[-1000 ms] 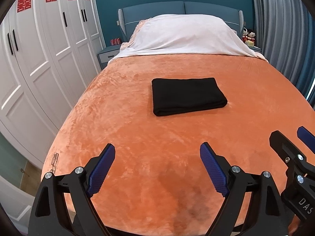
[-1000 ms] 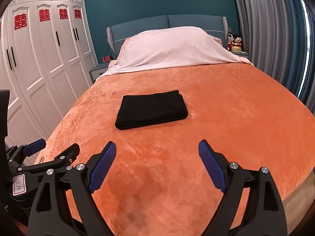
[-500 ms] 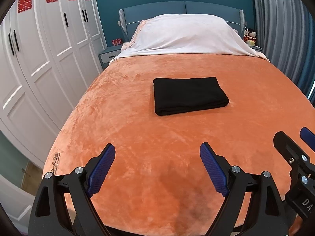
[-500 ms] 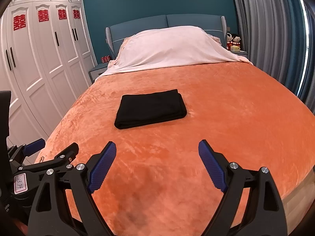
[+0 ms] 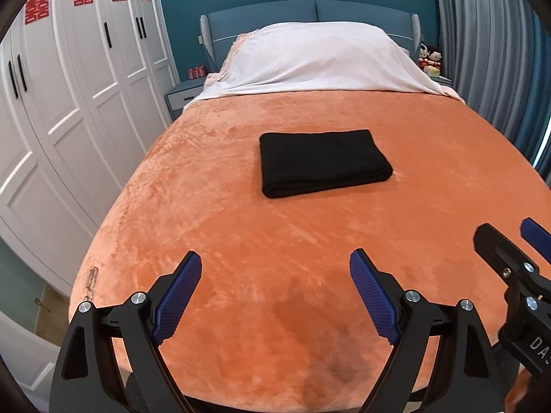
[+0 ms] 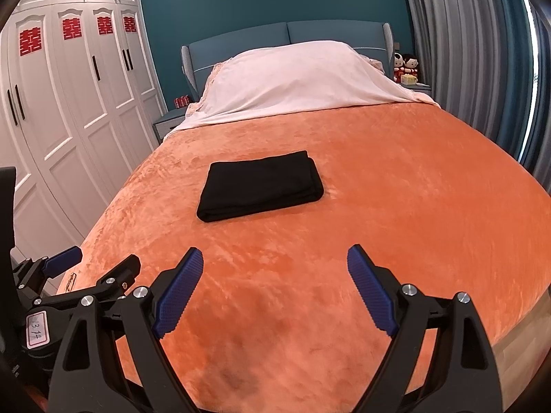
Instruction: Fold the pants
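Orange plush blanket [image 5: 275,241] covers the whole bed, with a white sheet [image 5: 320,58] heaped over the pillows at the head end and white wardrobe doors [image 5: 69,86] along the left side. And look at the pants [image 5: 323,163]: a compact black rectangle, layers stacked, edges fairly square, lying flat around the middle of the bed, a little toward the head end. By the look of it, the folding is done. The left gripper [image 5: 275,296] hangs over the foot edge, jaws spread wide, nothing between the blue pads, well apart from the bundle. The right gripper [image 6: 275,292] is just beside it, equally wide and empty. What's left, if anything, seems to be a tidy-up of the slightly rounded right corner; otherwise this one looks finished.
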### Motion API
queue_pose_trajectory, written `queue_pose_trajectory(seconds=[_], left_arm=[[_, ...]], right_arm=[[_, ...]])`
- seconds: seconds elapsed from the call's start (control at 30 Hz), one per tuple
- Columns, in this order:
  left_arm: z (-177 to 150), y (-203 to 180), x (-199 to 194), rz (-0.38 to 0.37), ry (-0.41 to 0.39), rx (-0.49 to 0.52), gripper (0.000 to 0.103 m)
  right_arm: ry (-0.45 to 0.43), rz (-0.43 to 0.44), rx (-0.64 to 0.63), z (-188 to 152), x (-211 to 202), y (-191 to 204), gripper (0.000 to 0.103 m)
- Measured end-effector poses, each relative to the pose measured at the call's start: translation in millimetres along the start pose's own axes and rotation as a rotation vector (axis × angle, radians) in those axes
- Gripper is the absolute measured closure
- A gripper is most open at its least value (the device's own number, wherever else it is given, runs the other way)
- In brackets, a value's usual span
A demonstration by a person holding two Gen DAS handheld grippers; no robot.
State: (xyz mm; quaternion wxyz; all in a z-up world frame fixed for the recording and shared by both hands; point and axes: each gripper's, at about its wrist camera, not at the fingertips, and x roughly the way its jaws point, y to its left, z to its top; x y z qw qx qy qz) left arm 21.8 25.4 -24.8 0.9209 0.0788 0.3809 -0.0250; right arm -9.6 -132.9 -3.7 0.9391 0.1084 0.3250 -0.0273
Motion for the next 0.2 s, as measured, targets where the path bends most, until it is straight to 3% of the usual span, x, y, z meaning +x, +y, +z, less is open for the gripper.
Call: queue_pose_trajectory(seconds=[0.2], left_arm=[[-2.1, 1.4, 3.2, -0.037, 0.014, -0.009, 0.018]], right_arm=[[0.005, -0.006, 0.000, -1.1, 1.1, -1.2, 0.017]])
